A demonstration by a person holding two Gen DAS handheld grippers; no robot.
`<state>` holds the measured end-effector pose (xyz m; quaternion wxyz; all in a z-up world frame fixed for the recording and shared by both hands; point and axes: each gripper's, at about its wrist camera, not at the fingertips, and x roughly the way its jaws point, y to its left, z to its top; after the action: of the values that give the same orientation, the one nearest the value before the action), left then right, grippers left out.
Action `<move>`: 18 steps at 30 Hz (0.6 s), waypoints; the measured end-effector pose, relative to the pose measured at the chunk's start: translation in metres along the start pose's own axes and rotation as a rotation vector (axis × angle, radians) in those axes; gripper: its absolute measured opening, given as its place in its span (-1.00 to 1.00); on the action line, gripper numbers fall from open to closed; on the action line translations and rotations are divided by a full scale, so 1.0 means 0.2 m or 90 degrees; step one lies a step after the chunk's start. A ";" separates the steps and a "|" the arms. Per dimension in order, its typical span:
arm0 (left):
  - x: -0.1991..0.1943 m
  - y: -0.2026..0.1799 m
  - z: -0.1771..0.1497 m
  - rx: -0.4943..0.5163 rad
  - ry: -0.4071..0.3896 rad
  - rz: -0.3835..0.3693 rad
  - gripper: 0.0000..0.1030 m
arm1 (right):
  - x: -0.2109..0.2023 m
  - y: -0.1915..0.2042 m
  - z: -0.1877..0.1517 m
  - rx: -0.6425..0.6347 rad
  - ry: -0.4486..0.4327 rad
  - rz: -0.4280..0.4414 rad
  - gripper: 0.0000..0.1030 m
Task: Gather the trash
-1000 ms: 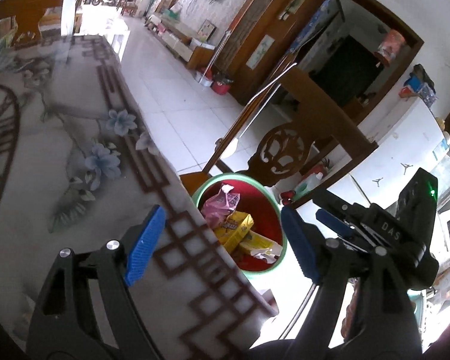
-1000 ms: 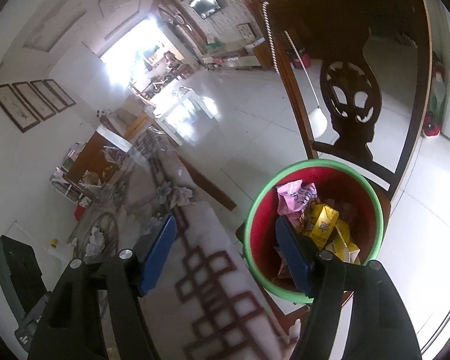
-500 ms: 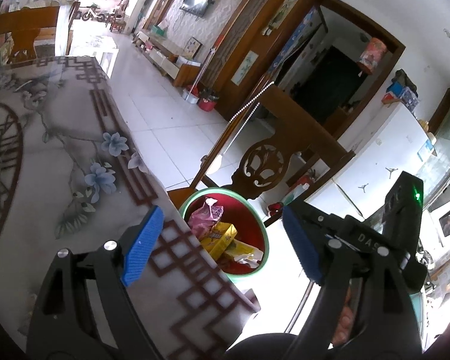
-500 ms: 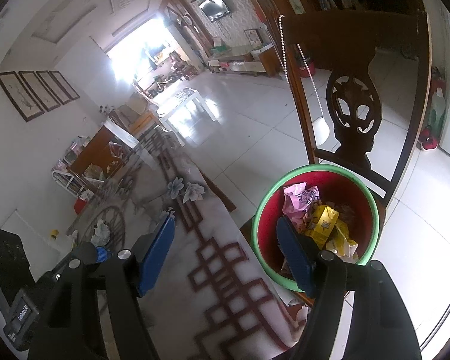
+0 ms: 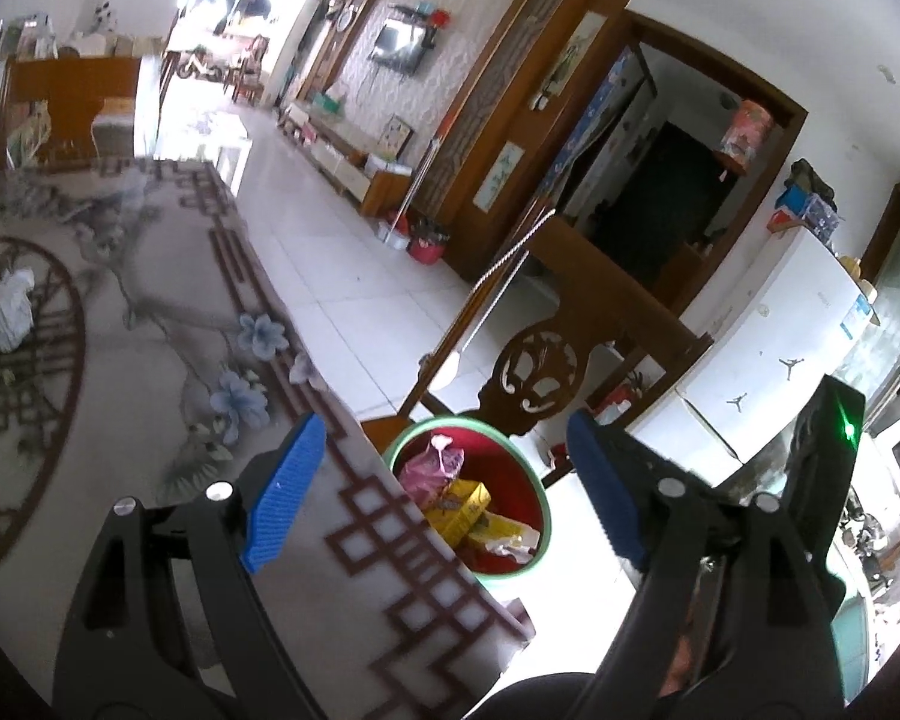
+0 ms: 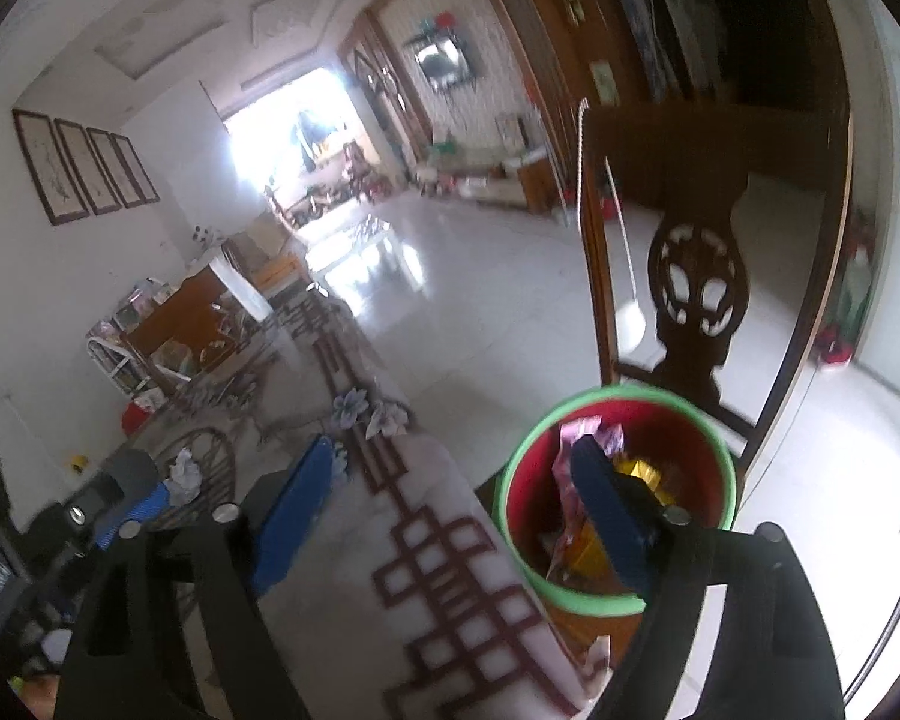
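Both grippers have just been opening, and the left gripper point(image 5: 444, 489) and right gripper point(image 6: 450, 510) gape empty. Wrappers sit in the bin point(image 5: 525, 474) beside the table point(image 5: 150, 360); a crumpled tissue point(image 5: 3, 315) remains there, probably next.

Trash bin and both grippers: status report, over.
Left gripper and right gripper open, empty, jaws just widened. Bin beside the table holds wrappers. Crumpled tissue not yet collected. Path clear.
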<state>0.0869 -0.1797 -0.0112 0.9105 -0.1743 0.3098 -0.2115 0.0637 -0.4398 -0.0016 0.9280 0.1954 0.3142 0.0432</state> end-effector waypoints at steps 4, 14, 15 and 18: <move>-0.05 0.00 0.02 0.011 -0.027 -0.011 0.70 | -0.01 0.09 0.00 -0.031 -0.046 -0.021 0.75; -0.20 0.07 0.07 0.047 -0.124 0.060 0.89 | 0.01 0.27 -0.04 -0.079 -0.254 -0.089 0.86; -0.22 0.07 0.07 0.054 -0.134 0.071 0.89 | 0.00 0.27 -0.05 -0.078 -0.270 -0.086 0.86; -0.29 0.08 0.09 0.074 -0.179 0.104 0.89 | -0.05 0.25 -0.09 -0.064 -0.349 -0.092 0.86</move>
<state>0.0609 -0.1344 0.0229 0.9675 -0.1233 0.1797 -0.1280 0.0475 -0.3905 0.0101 0.9875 0.1307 0.0626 -0.0622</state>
